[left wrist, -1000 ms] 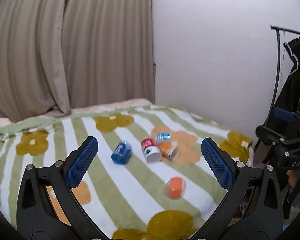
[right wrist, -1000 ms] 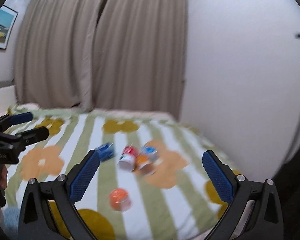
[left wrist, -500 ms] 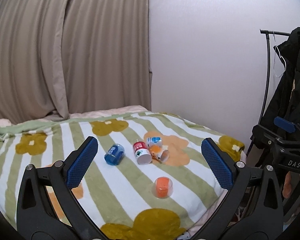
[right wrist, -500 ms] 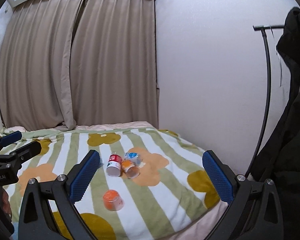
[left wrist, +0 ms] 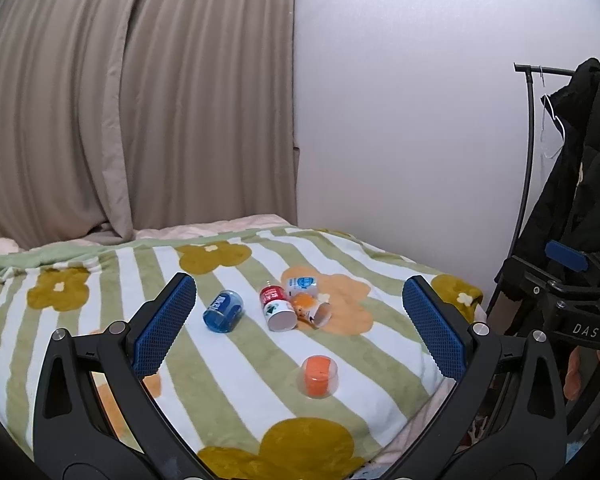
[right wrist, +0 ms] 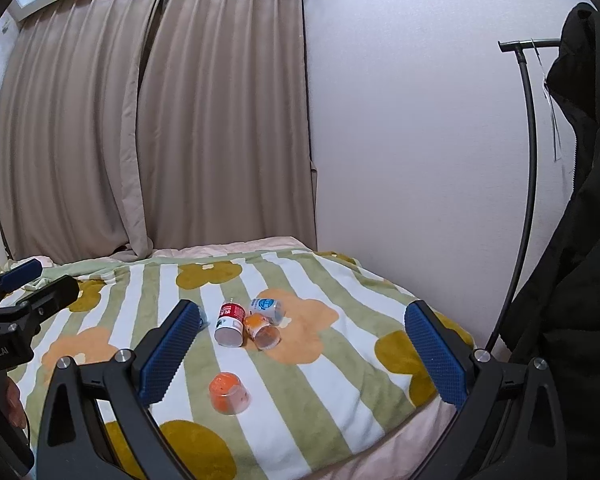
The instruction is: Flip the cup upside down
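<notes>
Bedroom corner: beige curtains [right wrist: 152, 120], plain white wall, a coat rack [right wrist: 528, 160] with a dark coat on the right. Bed [left wrist: 384, 364] covered by a green-and-white striped blanket with yellow and orange flower shapes.

Cups on the blanket, five seen:
- orange cup [left wrist: 319, 372] alone, nearest the foot edge. It looks to stand mouth-down with its base up; judged so in both views, though the clear rim makes it hard to be sure.
- blue cup [left wrist: 223, 312] on its side, left of the cluster.
- red-and-white cup [left wrist: 277, 309] on its side, mouth toward the cameras.
- small orange cup [left wrist: 309, 309] on its side, touching the red-and-white one.
- white-and-blue cup [left wrist: 301, 284] on its side, just behind those two.

Left gripper [left wrist: 298, 320]: fingers wide apart, nothing between them, held well back from the bed.
Right gripper [right wrist: 302, 344]: same, spread wide, empty, well back.

Progress, as a judgement: one cup appears already flipped; four lie tipped over and untouched. Neither tool is near any cup, so either the job is finished with the lone orange one or the next pick has not begun.
</notes>
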Demonstrator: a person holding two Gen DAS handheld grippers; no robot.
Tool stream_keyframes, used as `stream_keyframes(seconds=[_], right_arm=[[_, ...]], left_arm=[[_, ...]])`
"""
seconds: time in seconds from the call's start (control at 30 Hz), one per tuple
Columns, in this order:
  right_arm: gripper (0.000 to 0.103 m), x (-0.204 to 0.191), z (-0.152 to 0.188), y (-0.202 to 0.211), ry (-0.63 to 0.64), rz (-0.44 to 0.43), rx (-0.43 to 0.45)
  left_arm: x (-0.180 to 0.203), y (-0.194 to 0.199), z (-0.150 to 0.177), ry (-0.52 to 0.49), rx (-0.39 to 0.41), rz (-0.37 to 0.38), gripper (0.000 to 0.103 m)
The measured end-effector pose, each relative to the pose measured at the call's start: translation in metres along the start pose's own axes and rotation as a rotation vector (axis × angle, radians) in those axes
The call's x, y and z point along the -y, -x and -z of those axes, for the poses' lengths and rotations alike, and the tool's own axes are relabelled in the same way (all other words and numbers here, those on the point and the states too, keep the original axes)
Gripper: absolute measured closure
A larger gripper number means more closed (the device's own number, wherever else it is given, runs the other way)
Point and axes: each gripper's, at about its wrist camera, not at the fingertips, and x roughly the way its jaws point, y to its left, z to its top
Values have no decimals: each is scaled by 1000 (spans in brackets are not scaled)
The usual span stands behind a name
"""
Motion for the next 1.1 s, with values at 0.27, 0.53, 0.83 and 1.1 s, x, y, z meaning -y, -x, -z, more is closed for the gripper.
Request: stream_keyframes(seconds=[0.27, 0.53, 0.83, 1.1], right_arm=[[0, 7, -1, 7, -10, 19, -3], [0, 5, 0, 8, -3, 34, 0], [0, 7, 0, 8, -8, 23, -1], [0, 7, 0, 7, -6, 24, -2]], left_arm=[[3, -1, 1, -1, -2, 8, 0], [8, 0, 0, -9, 2, 9, 0], [9, 4, -1, -1, 7, 25, 0], [8, 3, -2, 1, 6, 29, 0]])
